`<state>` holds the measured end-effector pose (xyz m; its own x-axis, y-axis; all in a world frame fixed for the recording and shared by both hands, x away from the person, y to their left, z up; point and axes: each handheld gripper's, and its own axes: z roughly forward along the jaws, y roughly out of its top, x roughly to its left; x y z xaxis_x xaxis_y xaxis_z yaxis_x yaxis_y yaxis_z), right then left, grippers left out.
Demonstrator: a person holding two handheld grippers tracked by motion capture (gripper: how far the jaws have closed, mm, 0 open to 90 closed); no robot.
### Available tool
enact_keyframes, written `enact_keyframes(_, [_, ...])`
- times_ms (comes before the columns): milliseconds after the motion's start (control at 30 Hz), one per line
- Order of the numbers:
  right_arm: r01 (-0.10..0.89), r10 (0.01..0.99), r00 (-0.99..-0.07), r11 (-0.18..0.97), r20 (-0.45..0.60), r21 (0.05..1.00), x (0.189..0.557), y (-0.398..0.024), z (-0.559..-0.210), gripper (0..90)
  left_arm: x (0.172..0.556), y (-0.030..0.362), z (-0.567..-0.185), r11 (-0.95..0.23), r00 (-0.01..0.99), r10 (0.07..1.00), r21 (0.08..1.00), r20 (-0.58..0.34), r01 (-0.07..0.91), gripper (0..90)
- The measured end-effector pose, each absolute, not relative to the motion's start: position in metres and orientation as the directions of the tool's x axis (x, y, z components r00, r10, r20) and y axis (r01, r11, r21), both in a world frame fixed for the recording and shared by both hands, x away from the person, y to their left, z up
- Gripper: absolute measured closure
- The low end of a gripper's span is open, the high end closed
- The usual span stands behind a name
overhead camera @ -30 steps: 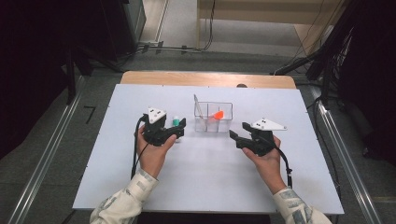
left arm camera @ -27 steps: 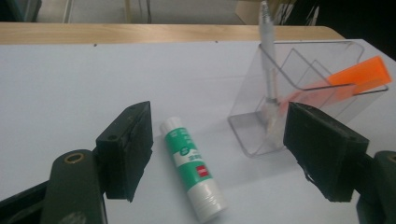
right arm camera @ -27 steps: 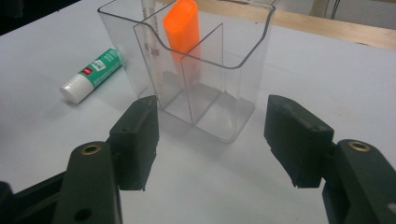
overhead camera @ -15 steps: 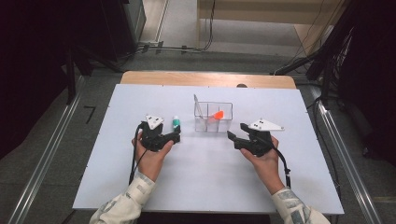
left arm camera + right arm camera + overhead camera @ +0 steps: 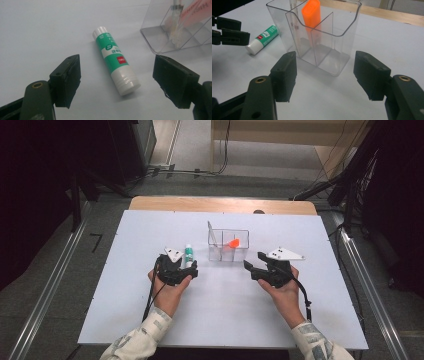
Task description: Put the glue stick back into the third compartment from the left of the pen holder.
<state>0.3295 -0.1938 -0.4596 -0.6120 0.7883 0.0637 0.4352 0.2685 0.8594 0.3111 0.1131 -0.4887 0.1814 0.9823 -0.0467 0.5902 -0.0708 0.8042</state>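
Two hands, two grippers, near the table's [image 5: 125, 285] front edge. Left hand [image 5: 169, 292] w/ left gripper [image 5: 192, 269], jaws spread wide, nothing between them but lined up on each side of the glue stick. Right hand [image 5: 282, 292] w/ right gripper [image 5: 252, 265], jaws wide too, nothing held, aimed at the clear box.

One glue stick [image 5: 115, 60], green & white, lying flat just past the left gripper. Long way runs front to back of table; which end is the cap: can't tell.

One clear box [image 5: 319, 35] w/ dividers, mid table, just right of the stick, not touching. Inside: one orange thing [image 5: 311, 15] leaning, plus one thin clear stick [image 5: 211, 232] standing up.
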Motion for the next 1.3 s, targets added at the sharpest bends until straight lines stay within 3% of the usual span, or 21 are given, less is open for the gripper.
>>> enact_keyframes(833, [0.437,0.788,-0.612,0.267,0.067,0.859,0.330,-0.194,-0.460,33.9,0.319,0.098,-0.506,-0.134,0.192,0.981,0.764,0.013,0.631,32.2])
enact_keyframes(1133, [0.439,0.788,-0.612,0.266,0.069,0.858,0.330,-0.194,-0.460,33.8,0.321,0.097,-0.512,-0.140,0.187,0.982,0.755,0.024,0.641,39.4])
enact_keyframes(1300, [0.437,0.788,-0.612,0.268,0.065,0.859,0.330,-0.195,-0.460,33.8,0.320,0.097,-0.512,-0.147,0.202,0.979,0.759,0.021,0.634,48.3])
